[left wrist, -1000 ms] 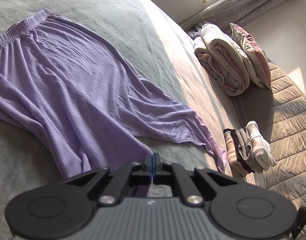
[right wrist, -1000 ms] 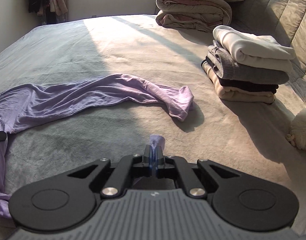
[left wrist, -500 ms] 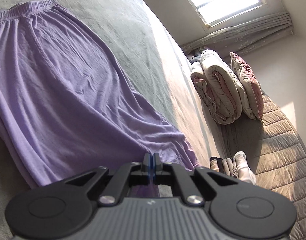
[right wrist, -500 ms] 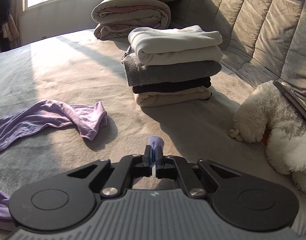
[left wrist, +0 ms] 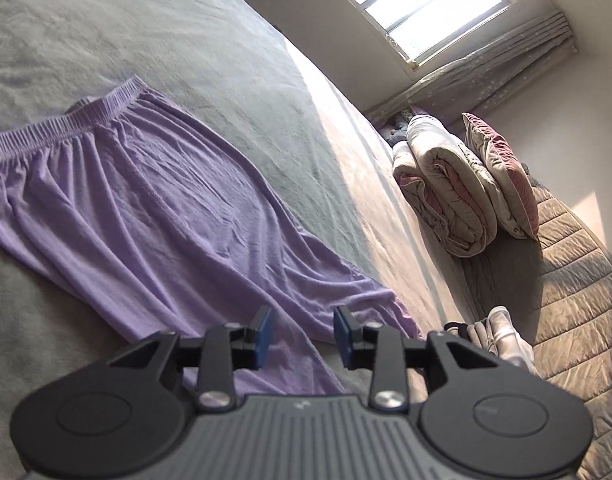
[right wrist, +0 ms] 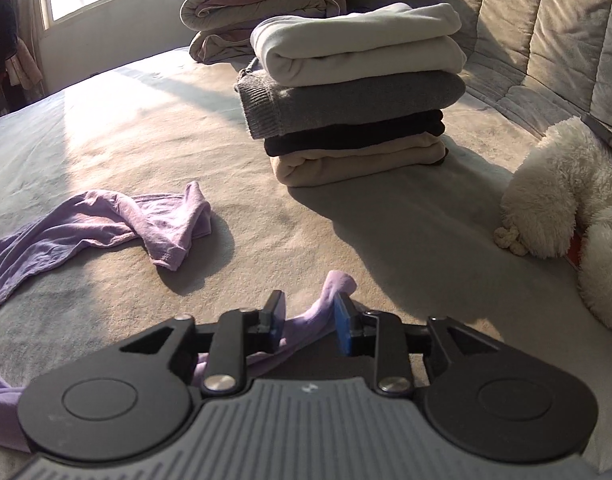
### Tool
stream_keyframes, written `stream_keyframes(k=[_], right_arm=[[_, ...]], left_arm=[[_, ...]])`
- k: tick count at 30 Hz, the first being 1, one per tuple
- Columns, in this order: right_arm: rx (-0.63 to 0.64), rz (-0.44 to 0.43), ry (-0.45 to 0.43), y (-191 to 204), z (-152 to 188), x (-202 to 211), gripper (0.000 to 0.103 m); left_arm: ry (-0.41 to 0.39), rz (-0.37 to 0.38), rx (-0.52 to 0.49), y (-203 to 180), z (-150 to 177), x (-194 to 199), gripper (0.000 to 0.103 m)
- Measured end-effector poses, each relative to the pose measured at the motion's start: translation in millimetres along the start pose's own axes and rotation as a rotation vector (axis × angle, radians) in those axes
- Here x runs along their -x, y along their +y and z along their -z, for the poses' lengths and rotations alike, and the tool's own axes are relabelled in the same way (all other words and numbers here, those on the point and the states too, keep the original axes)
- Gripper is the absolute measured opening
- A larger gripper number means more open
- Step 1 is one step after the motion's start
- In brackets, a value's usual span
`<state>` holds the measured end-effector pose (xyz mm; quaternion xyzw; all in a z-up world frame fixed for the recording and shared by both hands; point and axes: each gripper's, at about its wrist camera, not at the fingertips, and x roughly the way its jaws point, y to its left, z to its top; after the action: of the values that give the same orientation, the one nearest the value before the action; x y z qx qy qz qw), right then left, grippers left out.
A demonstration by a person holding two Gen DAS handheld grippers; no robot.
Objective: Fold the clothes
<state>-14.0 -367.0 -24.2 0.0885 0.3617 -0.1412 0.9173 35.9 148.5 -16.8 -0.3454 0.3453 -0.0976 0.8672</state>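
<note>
The purple trousers (left wrist: pixel 153 216) lie spread on the grey bed (left wrist: pixel 185 32), waistband toward ten o'clock from the left claw (left wrist: pixel 303 338). That claw's jaws are opening above one leg, pads clear of the cloth. The right claw (right wrist: pixel 310 322) is opening too, the other leg's hem loose between its pads, resting against the right one. At one o'clock stands a stack of folded clothes (right wrist: pixel 354 92); at three o'clock, a white plush toy (right wrist: pixel 562 196)
</note>
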Motion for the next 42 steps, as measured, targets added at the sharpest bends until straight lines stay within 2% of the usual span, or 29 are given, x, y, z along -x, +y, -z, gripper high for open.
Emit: stream_keyframes(k=[4, 9, 13, 17, 21, 23, 25, 30, 31, 32, 35, 37, 42], right_arm=[[0.082, -0.096, -0.007, 30.7, 3.1, 12.9, 0.053], [0.273, -0.277, 0.022, 92.1, 20.4, 32.6, 0.053], [0.452, -0.423, 0.051, 145.9, 42.8, 48.4, 0.053], [0.543, -0.559, 0.082, 186.6, 61.2, 57.1, 0.053], [0.627, -0.667, 0.104, 218.6, 80.1, 63.1, 0.039], [0.68, -0.694, 0.108, 230.9, 89.3, 63.9, 0.037], [0.725, -0.705, 0.113, 240.6, 97.2, 63.1, 0.031], [0.794, -0.666, 0.078, 250.9, 109.5, 55.3, 0.027], [0.806, -0.661, 0.063, 251.7, 111.5, 54.2, 0.026], [0.822, -0.658, 0.049, 252.5, 113.1, 53.1, 0.022], [0.869, -0.639, 0.014, 256.1, 115.6, 50.3, 0.0], [0.878, -0.627, 0.004, 257.1, 113.0, 51.4, 0.0], [0.797, -0.73, 0.021, 244.2, 94.3, 70.5, 0.0]], left_arm=[[-0.039, -0.107, 0.0, 27.5, -12.1, 20.9, 0.036], [-0.068, -0.161, 0.095, 65.9, -23.5, 36.2, 0.036], [-0.1, -0.207, 0.133, 86.1, -28.6, 42.1, 0.035], [-0.14, -0.258, 0.165, 104.7, -33.3, 51.2, 0.034], [-0.157, -0.268, 0.174, 117.3, -35.8, 57.1, 0.034], [-0.146, -0.264, 0.159, 121.5, -35.5, 55.1, 0.034], [-0.129, -0.25, 0.136, 126.2, -33.9, 49.5, 0.027], [-0.12, -0.242, 0.101, 129.1, -34.7, 39.6, 0.017], [-0.117, -0.242, 0.088, 128.2, -35.6, 37.7, 0.014], [-0.11, -0.249, 0.073, 127.6, -36.2, 35.3, 0.002], [-0.105, -0.258, 0.053, 126.8, -37.7, 32.9, 0.001], [-0.1, -0.262, 0.044, 126.5, -39.9, 36.4, 0.001], [-0.105, -0.246, 0.076, 133.7, -42.7, 57.1, 0.001]])
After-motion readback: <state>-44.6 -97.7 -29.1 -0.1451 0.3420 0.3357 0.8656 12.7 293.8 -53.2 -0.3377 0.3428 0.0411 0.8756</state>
